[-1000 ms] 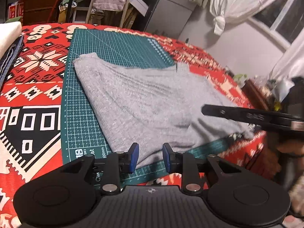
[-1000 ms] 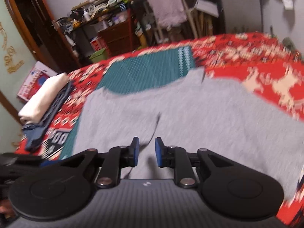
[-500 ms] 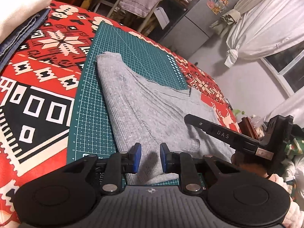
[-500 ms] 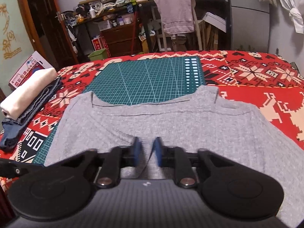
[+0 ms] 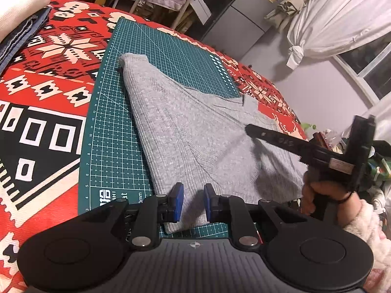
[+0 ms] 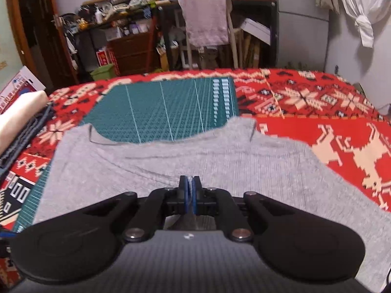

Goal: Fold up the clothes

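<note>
A grey ribbed garment lies spread flat across a green cutting mat, its neckline toward the far side. My left gripper is open, its blue pads straddling the garment's near edge. In the right wrist view the grey garment fills the foreground, and my right gripper is shut on a pinch of its cloth near the middle. Seen from the left wrist view, the right gripper comes in from the right with a hand on its handle, the cloth pulled into a ridge toward its tip.
A red patterned blanket covers the surface under the cutting mat. A stack of folded clothes, white on denim, sits at the left edge, also the stack in the right wrist view. Chair, shelves and curtain stand beyond.
My right gripper has gone from open to shut on the garment. The left gripper has stayed open at the near edge, shifting only slightly.
</note>
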`<state>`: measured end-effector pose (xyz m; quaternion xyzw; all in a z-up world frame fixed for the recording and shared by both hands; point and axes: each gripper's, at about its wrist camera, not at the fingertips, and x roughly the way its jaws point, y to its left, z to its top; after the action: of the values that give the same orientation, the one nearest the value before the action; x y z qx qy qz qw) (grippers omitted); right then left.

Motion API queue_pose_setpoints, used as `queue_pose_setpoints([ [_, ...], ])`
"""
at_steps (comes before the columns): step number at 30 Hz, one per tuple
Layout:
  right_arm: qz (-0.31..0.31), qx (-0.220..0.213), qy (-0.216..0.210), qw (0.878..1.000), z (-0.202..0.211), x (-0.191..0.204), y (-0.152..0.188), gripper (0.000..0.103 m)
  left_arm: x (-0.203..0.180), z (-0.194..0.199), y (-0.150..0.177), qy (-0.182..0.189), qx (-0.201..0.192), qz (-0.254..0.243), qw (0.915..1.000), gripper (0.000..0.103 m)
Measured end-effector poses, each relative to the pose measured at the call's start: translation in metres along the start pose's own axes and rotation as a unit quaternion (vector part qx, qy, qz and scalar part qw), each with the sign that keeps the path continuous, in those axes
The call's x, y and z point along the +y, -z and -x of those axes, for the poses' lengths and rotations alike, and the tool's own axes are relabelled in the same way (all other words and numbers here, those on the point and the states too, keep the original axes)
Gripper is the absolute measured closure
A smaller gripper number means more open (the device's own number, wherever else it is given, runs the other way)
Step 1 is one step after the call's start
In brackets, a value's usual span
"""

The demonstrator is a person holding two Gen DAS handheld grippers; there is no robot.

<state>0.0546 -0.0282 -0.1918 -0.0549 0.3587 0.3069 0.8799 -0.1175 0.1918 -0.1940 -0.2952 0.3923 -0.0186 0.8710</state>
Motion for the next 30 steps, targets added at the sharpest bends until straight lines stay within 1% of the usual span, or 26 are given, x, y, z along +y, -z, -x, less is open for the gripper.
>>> queue_pose_setpoints([
  [3, 0.007, -0.003, 0.007, 1.000, -0.001, 0.002, 0.001, 0.098, 0.000, 0.002, 0.000, 0.001, -0.001, 0.002, 1.0000, 0.087],
  [4, 0.006, -0.005, 0.008, 1.000, 0.000, 0.001, 0.001, 0.096, 0.000, 0.002, 0.000, 0.002, -0.002, 0.003, 1.0000, 0.087],
  [6, -0.007, -0.010, 0.004, 1.000, 0.006, -0.003, 0.000, 0.092, -0.001, 0.005, -0.001, 0.004, -0.007, 0.004, 1.0000, 0.087],
  [8, -0.024, -0.016, -0.001, 1.000, 0.015, -0.010, 0.000, 0.091, -0.002, 0.007, -0.002, 0.008, -0.011, 0.004, 0.9999, 0.087],
  [11, -0.047, -0.014, -0.016, 0.999, 0.030, -0.019, 0.005, 0.091, -0.001, 0.008, -0.002, 0.010, -0.013, 0.005, 0.9999, 0.087],
  [17, -0.075, 0.029, -0.067, 0.995, 0.054, -0.015, 0.028, 0.089, 0.001, 0.010, -0.001, 0.009, -0.015, 0.007, 0.9998, 0.087],
  [19, -0.089, 0.042, -0.083, 0.992, 0.057, -0.011, 0.036, 0.084, 0.001, 0.012, -0.001, 0.010, -0.018, 0.008, 0.9998, 0.087],
  [20, -0.095, 0.045, -0.088, 0.991, 0.059, -0.008, 0.038, 0.084, 0.001, 0.013, -0.001, 0.010, -0.019, 0.008, 0.9997, 0.087],
  [23, -0.098, 0.055, -0.094, 0.989, 0.060, 0.001, 0.045, 0.083, 0.001, 0.015, -0.001, 0.009, -0.020, 0.008, 0.9997, 0.087],
  [26, -0.105, 0.060, -0.099, 0.988, 0.059, 0.005, 0.047, 0.080, 0.001, 0.017, -0.001, 0.009, -0.021, 0.007, 0.9997, 0.087],
  [29, -0.109, 0.057, -0.105, 0.987, 0.057, 0.005, 0.046, 0.080, 0.001, 0.017, 0.000, 0.008, -0.021, 0.008, 0.9997, 0.087],
  [30, -0.104, 0.057, -0.103, 0.988, 0.057, 0.005, 0.045, 0.091, 0.001, 0.017, 0.000, 0.008, -0.021, 0.008, 0.9997, 0.087],
])
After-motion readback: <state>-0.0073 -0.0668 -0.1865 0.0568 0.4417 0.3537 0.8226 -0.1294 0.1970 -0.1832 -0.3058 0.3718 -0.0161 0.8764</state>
